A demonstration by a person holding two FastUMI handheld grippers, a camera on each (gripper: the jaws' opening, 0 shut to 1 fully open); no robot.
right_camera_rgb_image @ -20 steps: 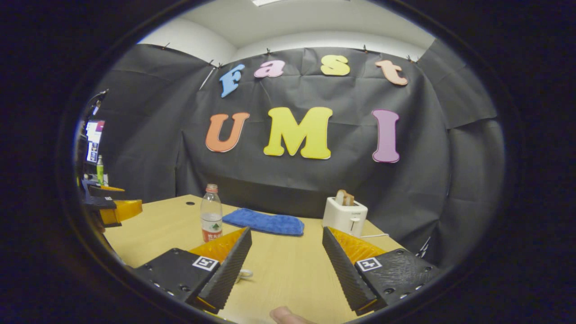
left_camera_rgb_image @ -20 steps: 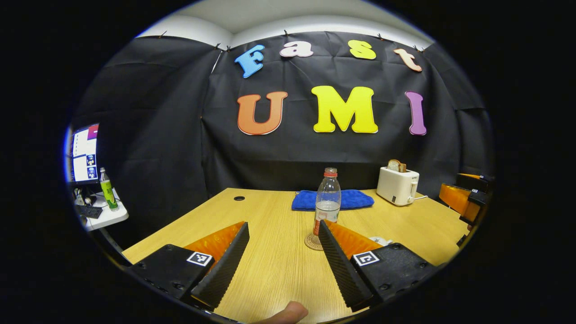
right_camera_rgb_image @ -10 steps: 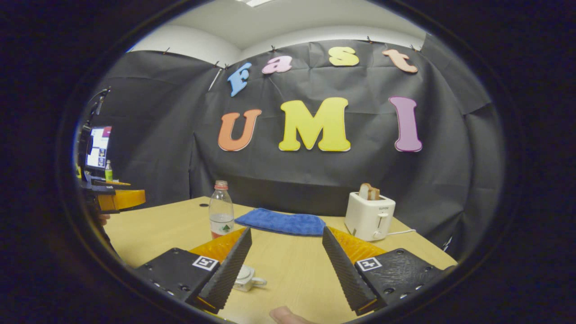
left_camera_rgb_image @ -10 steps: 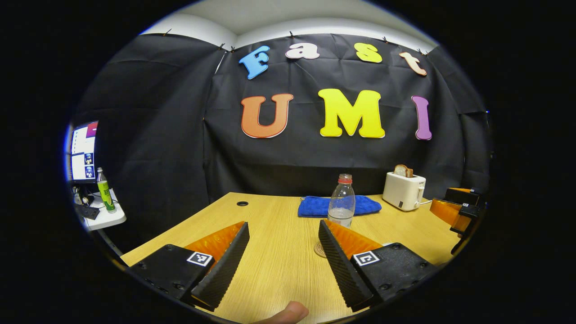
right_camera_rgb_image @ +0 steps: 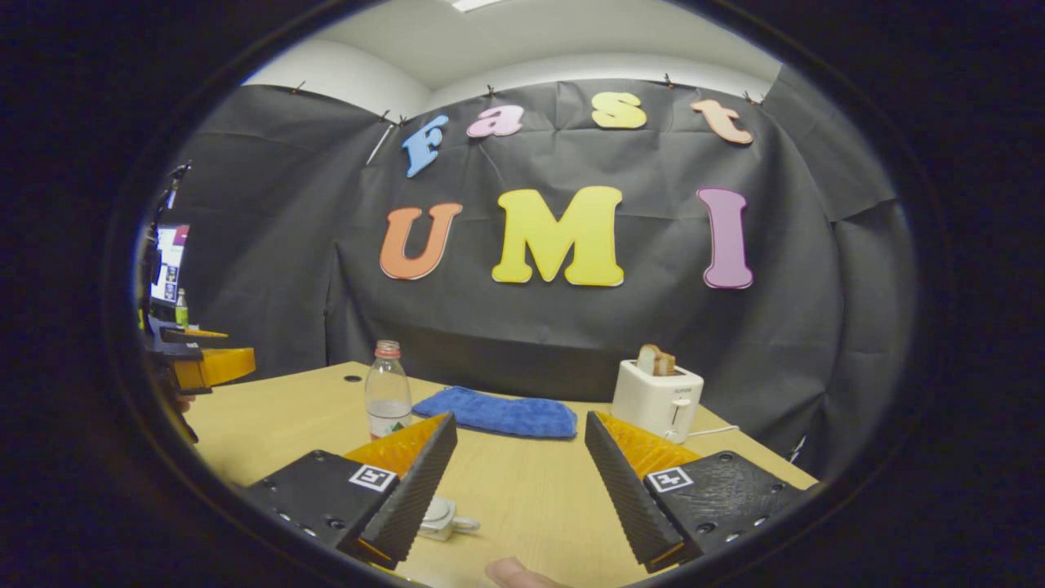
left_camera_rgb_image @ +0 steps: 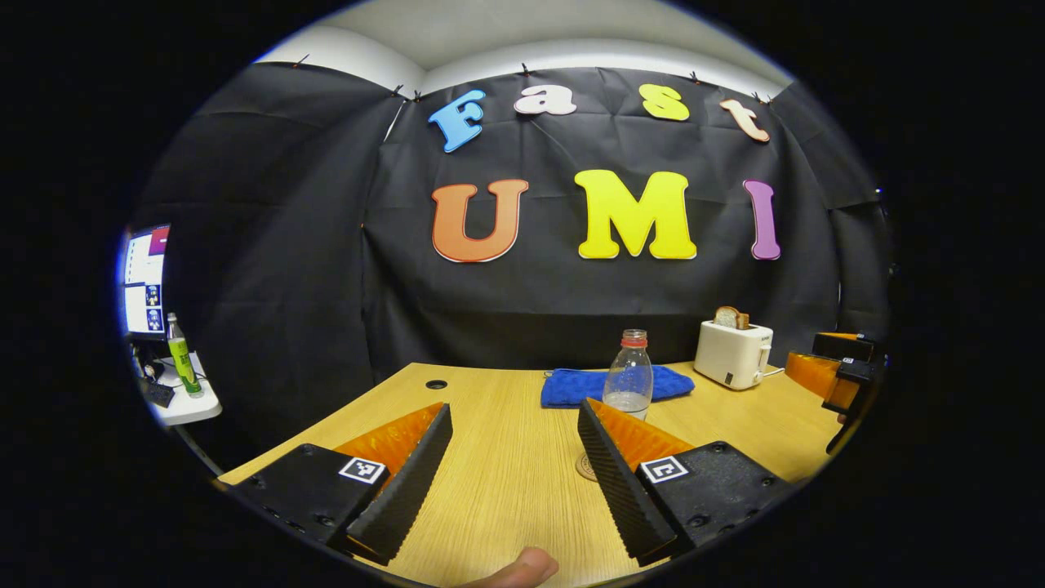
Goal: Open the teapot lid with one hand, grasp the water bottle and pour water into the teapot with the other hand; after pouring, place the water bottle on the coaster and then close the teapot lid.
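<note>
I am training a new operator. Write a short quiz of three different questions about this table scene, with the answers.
1. True or false: the clear plastic water bottle with a red cap stands upright.
2. What sticks out of the white toaster? A) bread B) a spoon C) nothing
3. Fill in: the left gripper and the right gripper are both ____.

Key: 1 true. 2 A. 3 open; nothing is between the fingers of either.
</note>
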